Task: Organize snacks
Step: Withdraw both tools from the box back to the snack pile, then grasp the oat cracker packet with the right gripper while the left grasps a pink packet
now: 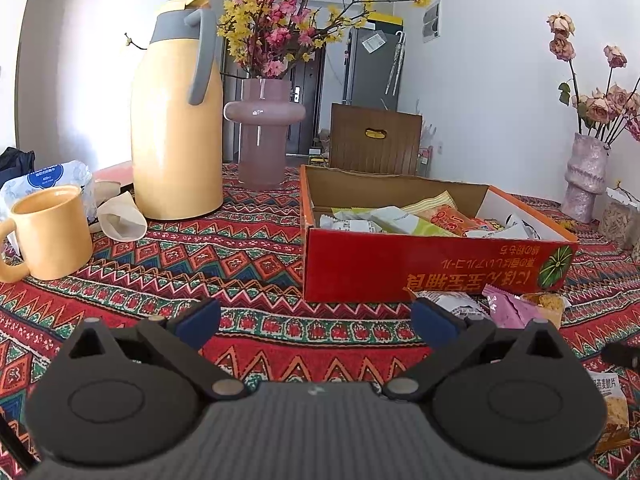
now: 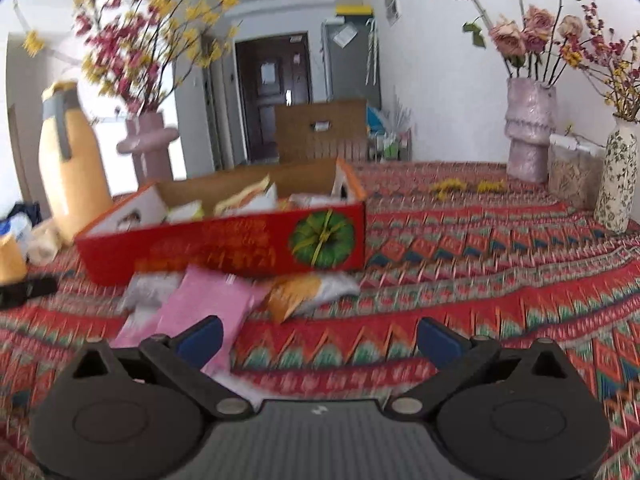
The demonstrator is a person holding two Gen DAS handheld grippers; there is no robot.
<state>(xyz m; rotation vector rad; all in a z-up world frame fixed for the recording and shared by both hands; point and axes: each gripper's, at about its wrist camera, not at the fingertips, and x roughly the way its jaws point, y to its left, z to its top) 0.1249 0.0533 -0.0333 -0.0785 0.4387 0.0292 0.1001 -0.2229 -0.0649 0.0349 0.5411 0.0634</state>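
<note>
A red cardboard box [image 1: 432,272] with several snack packets inside sits on the patterned tablecloth; it also shows in the right wrist view [image 2: 224,248]. Loose packets lie in front of it: a pink packet [image 2: 200,304], an orange-and-white packet [image 2: 308,292] and a grey-white packet [image 2: 150,286]. In the left wrist view the pink packet [image 1: 510,308] and a white packet [image 1: 456,304] lie just past the right finger. My left gripper [image 1: 316,322] is open and empty. My right gripper [image 2: 320,338] is open and empty, its left finger over the pink packet.
A yellow thermos [image 1: 176,120], a yellow mug [image 1: 50,232], a pink vase with flowers [image 1: 264,132] and a tissue pack [image 1: 44,180] stand at the left. More vases [image 2: 528,132] and a clear jar [image 2: 574,176] stand at the right. An oat snack bag [image 1: 612,412] lies at the right edge.
</note>
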